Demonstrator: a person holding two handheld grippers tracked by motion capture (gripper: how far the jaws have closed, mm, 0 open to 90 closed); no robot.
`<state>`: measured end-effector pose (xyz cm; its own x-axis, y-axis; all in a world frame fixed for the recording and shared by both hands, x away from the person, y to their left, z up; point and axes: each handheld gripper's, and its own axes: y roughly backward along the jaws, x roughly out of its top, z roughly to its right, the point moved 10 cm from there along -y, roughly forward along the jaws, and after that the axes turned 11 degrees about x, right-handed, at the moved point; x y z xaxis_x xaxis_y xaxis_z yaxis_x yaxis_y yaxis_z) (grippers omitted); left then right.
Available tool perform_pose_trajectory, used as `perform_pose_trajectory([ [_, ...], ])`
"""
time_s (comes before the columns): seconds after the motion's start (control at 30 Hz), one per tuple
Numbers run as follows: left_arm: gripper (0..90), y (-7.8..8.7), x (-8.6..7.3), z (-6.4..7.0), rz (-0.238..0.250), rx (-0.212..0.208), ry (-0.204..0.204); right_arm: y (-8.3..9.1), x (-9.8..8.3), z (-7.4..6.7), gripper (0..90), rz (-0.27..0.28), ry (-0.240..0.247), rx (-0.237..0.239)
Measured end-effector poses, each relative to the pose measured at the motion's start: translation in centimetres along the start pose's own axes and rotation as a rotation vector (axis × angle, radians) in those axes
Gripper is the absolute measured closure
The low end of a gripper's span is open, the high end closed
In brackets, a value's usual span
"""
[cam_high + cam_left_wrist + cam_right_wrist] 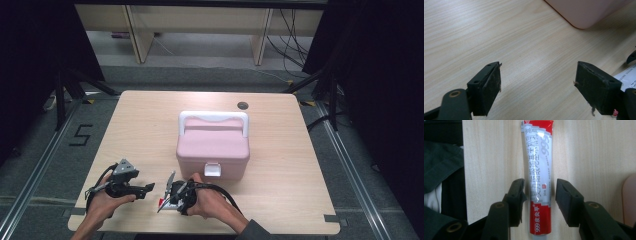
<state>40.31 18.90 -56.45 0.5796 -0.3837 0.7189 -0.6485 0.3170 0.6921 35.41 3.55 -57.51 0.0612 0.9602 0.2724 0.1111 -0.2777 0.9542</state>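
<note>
A red and white ointment tube (539, 152) lies flat on the wooden table (140, 125) close to its front edge. My right gripper (539, 187) points down over the tube, one jaw on each side of it with a thin gap at either pad, so it is open. In the high view the right gripper (169, 199) sits just in front of the pink box (212, 145), and the tube (162, 203) peeks out beneath it. My left gripper (148, 189) rests to the left, open wide with bare wood between its jaws (537, 72).
The pink box has a white handle (214, 117) folded over its lid and a white latch (213, 170) on the front. Its corner (584, 12) shows in the left gripper view. A dark round hole (243, 105) sits near the table's back edge. The person's dark clothing (441, 170) lies beyond the table's front edge.
</note>
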Motion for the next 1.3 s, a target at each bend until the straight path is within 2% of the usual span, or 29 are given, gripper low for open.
perform_pose_trajectory([
  [0.07, 20.2, 0.1, -0.1, 0.0, -0.012, -0.006, -0.006, -0.1, 0.0, -0.1, 60.0, -0.010, -0.016, 0.001],
  [0.2, 20.4, 0.0, 0.0, 0.1, -0.001, -0.007, -0.007, -0.5, 0.3, 0.0, 60.7, -0.033, -0.003, 0.025],
  [0.27, 20.5, 0.0, -0.1, 0.1, -0.010, -0.006, -0.011, -0.6, 0.3, -0.1, 61.0, -0.033, -0.012, 0.030],
  [0.33, 20.6, 0.0, 0.0, 0.2, 0.000, -0.008, -0.003, -0.6, 0.5, 0.2, 63.6, -0.037, 0.018, 0.026],
  [0.43, 20.7, 0.0, -0.1, 0.2, -0.008, -0.009, -0.007, -0.5, 0.4, 0.2, 68.5, -0.046, 0.027, 0.029],
  [0.5, 20.7, 0.0, 0.0, 0.2, -0.008, -0.008, -0.005, -0.6, 0.4, 0.1, 69.2, -0.048, 0.024, 0.040],
  [0.53, 20.7, 0.0, -0.1, 0.2, -0.011, -0.009, -0.008, -0.5, 0.1, -0.2, 69.3, -0.067, -0.006, 0.056],
  [0.63, 20.8, 0.0, 0.0, 0.2, -0.007, -0.008, -0.004, -0.4, 0.0, -0.3, 69.6, -0.075, -0.020, 0.048],
  [0.67, 20.8, 0.0, 0.0, 0.2, 0.001, -0.009, -0.004, -0.3, 0.1, -0.2, 69.7, -0.070, -0.012, 0.052],
  [0.7, 20.8, 0.0, 0.0, 0.1, -0.002, -0.006, -0.008, -0.2, 0.3, 0.2, 69.7, -0.051, 0.040, 0.040],
  [0.8, 20.9, -0.1, -0.1, 0.0, -0.007, -0.002, -0.006, 0.5, -0.2, -0.3, 69.8, -0.066, 0.002, 0.038],
  [0.9, 21.0, 0.0, 0.0, 0.0, -0.003, -0.005, -0.006, 0.9, -0.2, -0.2, 69.8, -0.058, 0.021, 0.027],
  [0.93, 21.0, 0.0, -0.1, 0.0, -0.004, -0.005, -0.006, 1.6, -0.4, -0.3, 69.8, -0.046, 0.009, 0.009],
  [1.0, 21.0, 0.0, -0.1, 0.0, -0.006, -0.006, -0.004, 1.9, -0.5, -0.4, 69.8, -0.039, 0.004, 0.008],
  [1.03, 21.0, -0.1, -0.1, 0.0, -0.010, -0.004, 0.002, 2.2, -0.5, -0.3, 69.8, -0.027, 0.021, 0.006],
  [1.1, 21.0, -0.2, -0.1, 0.1, -0.006, -0.010, 0.016, 2.7, -0.8, -0.5, 69.8, -0.011, 0.007, -0.003],
  [1.13, 21.0, -0.1, -0.2, 0.1, -0.014, -0.012, 0.008, 3.3, -1.4, -0.8, 69.8, -0.011, -0.011, -0.010],
  [1.2, 21.0, -0.2, -0.1, 0.1, -0.011, -0.010, 0.009, 3.6, -1.6, -0.9, 69.8, -0.004, 0.000, -0.010],
  [1.23, 21.0, -0.2, -0.1, 0.1, -0.011, -0.011, 0.008, 4.3, -2.2, -1.2, 69.8, 0.016, -0.020, -0.018],
  [1.3, 21.0, -0.1, -0.1, 0.1, -0.010, -0.012, 0.007, 4.6, -2.5, -1.3, 69.8, 0.026, -0.028, -0.026],
])
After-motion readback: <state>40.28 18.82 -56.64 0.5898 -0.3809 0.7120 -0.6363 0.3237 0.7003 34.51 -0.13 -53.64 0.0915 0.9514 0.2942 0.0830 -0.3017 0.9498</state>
